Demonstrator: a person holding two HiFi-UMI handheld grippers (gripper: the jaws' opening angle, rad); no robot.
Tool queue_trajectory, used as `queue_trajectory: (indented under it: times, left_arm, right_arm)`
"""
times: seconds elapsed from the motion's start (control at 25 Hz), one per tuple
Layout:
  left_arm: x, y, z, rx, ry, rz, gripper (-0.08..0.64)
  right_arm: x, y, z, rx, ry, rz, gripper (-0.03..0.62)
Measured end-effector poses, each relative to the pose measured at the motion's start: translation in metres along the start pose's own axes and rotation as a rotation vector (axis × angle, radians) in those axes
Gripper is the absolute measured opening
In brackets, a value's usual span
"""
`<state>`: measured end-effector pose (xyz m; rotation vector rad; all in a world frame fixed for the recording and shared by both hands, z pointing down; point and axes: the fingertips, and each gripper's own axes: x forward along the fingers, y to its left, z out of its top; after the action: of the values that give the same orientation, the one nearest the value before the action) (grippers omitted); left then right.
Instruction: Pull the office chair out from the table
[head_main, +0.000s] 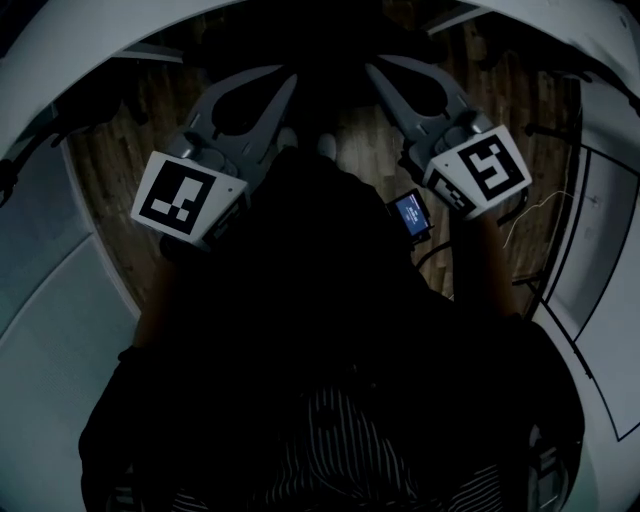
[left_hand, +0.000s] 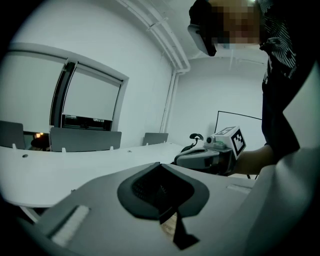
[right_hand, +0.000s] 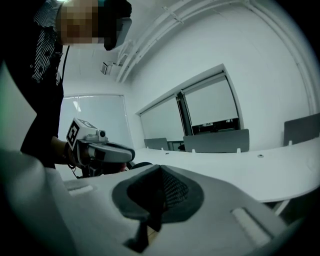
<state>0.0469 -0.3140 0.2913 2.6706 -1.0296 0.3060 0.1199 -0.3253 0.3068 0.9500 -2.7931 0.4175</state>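
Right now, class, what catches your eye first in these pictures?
In the dark head view, the black-and-white marker cubes stand out on the left gripper and right gripper, both shut and empty, over the wooden floor. A small lit screen glows beside the right gripper; a white curved table rings the scene.

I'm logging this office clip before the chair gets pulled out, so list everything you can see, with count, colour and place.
table: one, white, curved, beyond both grippers
divider panels: three, grey, upright along the table's far edge
windows: two, pale, dark-framed, on the wall behind the table
ceiling pipes: a few, white, running into the corner
floor: wood, brown, under the person
small screen: one, blue-lit, beside the right gripper
office chair: probably the black curved part past the table's end; otherwise unclear
person: dark top, striped cloth below
left gripper: grey, marker cube, jaws shut
right gripper: grey, marker cube, jaws shut
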Motion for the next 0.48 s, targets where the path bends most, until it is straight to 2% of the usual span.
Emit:
queue_trajectory:
  times: [0.32, 0.48]
  left_arm:
    - [0.008, 0.0, 0.003, 0.027, 0.006, -0.074, 0.0]
    - [0.015, 0.003, -0.001, 0.061, 0.01, -0.092, 0.0]
  right_arm:
    - [0.005, 0.0, 0.011, -0.007, 0.005, -0.027, 0.002]
    - [0.004, -0.003, 0.011, -0.042, 0.017, -0.034, 0.002]
